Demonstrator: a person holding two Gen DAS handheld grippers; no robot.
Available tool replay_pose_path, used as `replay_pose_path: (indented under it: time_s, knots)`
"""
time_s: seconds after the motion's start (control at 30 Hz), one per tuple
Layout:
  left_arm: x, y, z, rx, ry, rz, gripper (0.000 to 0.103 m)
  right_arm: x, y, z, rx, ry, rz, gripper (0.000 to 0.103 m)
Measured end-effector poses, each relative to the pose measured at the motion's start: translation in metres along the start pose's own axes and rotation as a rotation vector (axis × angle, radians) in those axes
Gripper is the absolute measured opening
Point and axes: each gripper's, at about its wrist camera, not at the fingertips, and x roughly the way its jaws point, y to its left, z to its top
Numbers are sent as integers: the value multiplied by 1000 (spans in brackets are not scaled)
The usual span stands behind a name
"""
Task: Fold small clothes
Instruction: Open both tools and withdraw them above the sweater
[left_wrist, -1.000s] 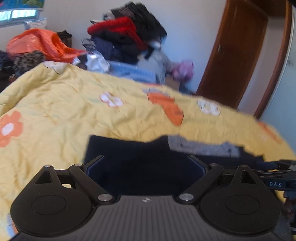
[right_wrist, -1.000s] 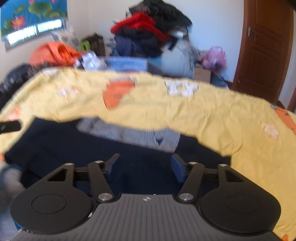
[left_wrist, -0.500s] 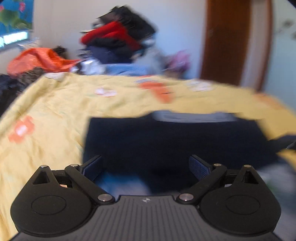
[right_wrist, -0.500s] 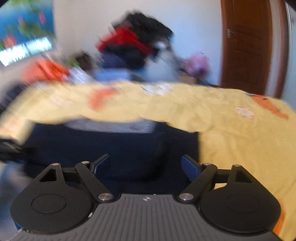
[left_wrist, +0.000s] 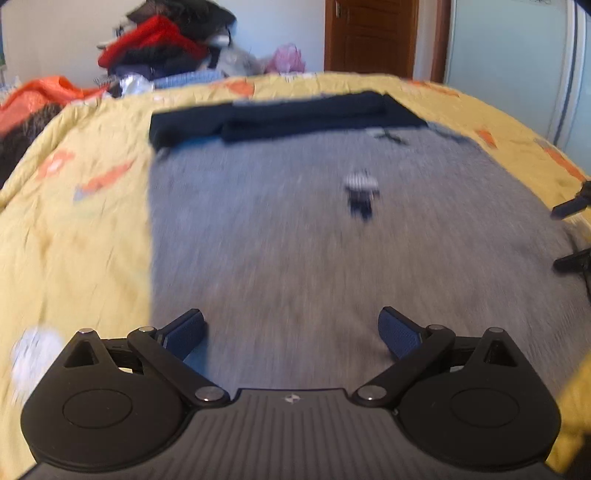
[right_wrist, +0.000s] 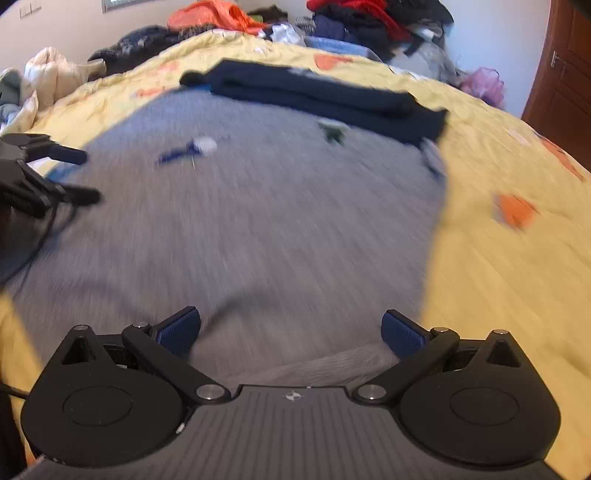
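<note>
Two tongs: left tongs (left_wrist: 291, 334) wide, empty; right tongs (right_wrist: 291, 332) opening, empty, over grey knit garment (left_wrist: 295, 236).

The garment (left_wrist: 295, 240) lay flat on the bed (left_wrist: 74, 240); its folded sleeves (left_wrist: 288, 118) lay across its far end, a clothes pile (left_wrist: 166, 48) behind.

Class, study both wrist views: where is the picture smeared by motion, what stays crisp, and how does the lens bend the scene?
Left wrist view: the grey garment is streaked with blur, its small print unreadable; the left gripper is sharp; the door frame stays fairly clear. Right wrist view: the garment and yellow quilt smear, the right gripper stays crisp, its jaws opening; the bed bulges, fisheye-curved.
</note>
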Motion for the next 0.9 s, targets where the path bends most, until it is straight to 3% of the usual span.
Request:
replay_pose_path:
  time_s: [0.07, 0.17, 0.23, 0.27, 0.37, 0.47, 0.5, 0.57, 0.73, 0.77, 0.8, 0.9]
  knots:
    - [-20, 4, -11, 57, 46, -2, 102, -20, -5, -16, -17, 72, -68, 102]
    - [-51, 18, -20, 157, 80, 71, 102, -50, -13, -24, -28, 68, -190, 102]
    - [-70, 33, -11, 144, 37, 150, 102, -66, -13, -15, -24, -4, -244, 102]
    - [-79, 41, -1, 104, -3, 153, 102, -73, -13, -8, -11, -63, -246, 103]
    - [-93, 49, 33, -71, -169, 50, 102, -73, -7, 22, 75, -261, -136, 103]
    - [-66, 30, 66, -151, -292, -28, 102, -31, -8, 68, 204, -353, -44, 103]
    - [-48, 21, 75, -166, -305, -2, 102, -12, -10, 84, 261, -366, -21, 103]
    - [-3, 2, 93, -179, -256, 66, 102, 34, -13, 115, 363, -342, -2, 103]
    - [87, -26, 107, -182, -77, 205, 102, 123, -3, 156, 434, -173, -231, 103]
    - [97, -27, 101, -183, -43, 221, 102, 129, 6, 154, 386, -206, -294, 103]
    - [95, -27, 92, -206, -89, 215, 103, 130, 14, 147, 356, -245, -320, 103]
    - [90, -21, 85, -221, -90, 201, 103, 122, 14, 131, 405, -252, -296, 103]
